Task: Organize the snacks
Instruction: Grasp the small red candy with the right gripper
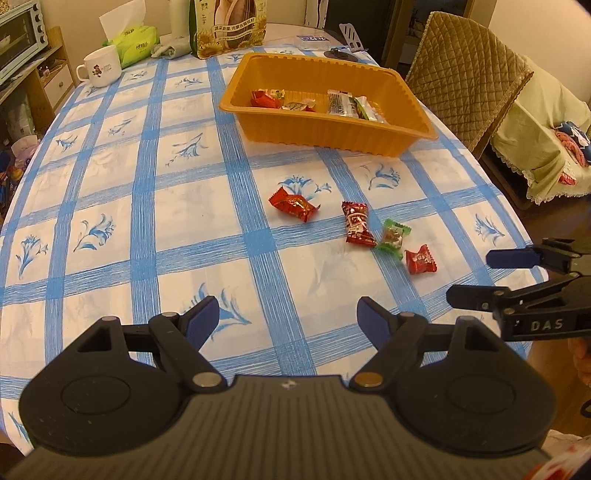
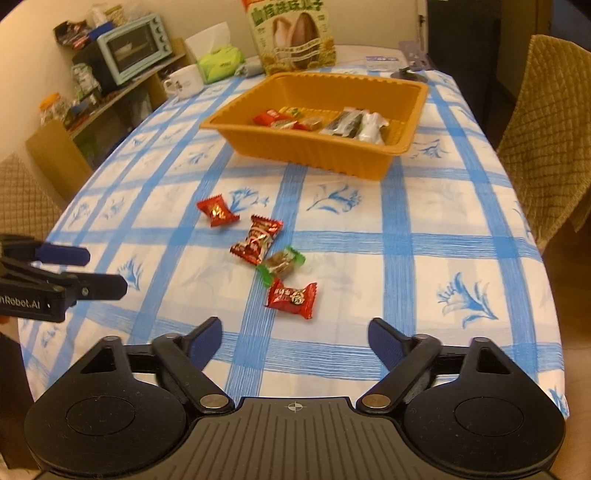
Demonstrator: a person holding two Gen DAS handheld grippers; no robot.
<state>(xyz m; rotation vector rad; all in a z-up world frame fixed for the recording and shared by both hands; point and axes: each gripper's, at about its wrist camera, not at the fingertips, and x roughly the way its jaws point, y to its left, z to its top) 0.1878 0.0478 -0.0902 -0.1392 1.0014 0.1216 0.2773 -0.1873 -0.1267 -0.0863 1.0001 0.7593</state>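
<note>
- A dining table under a blue-and-white checked tablecloth (image 1: 110, 206) with printed lilies fills both views; quilted chairs (image 1: 465, 77) stand at its right side, and a shelf with a pale blue toaster oven (image 2: 135, 48) lines the wall to the left.
- At the far end sit a white mug (image 1: 101, 66), a green tissue pack (image 1: 136, 42) and a tall sunflower-seed bag (image 2: 293, 35), all well away from the working area, so they seem to be household clutter and not part of the sorting.
- An orange plastic tray (image 1: 321, 131) stands past the middle of the table. It already holds several wrapped snacks: red candies toward its left, dark and clear packets toward its right. I judge it to be the collecting place.
- Four loose candies lie on the cloth nearer than the tray: a red candy (image 2: 217, 211) farthest left, a longer red-and-white candy (image 2: 257, 240), a green-wrapped candy (image 2: 282, 263) touching that one's end, and a nearest red candy (image 2: 292, 298) just beside the green one.
- The left gripper (image 1: 288, 321) hovers over bare cloth, jaws apart, nothing between them; the far-left red candy lies ahead of it.
- The right gripper (image 2: 295, 338) also has its jaws apart and empty, aimed so the nearest red candy sits just beyond its fingertips, likely the next pick.
- Each gripper shows at the edge of the other's view, so they hang side by side.
</note>
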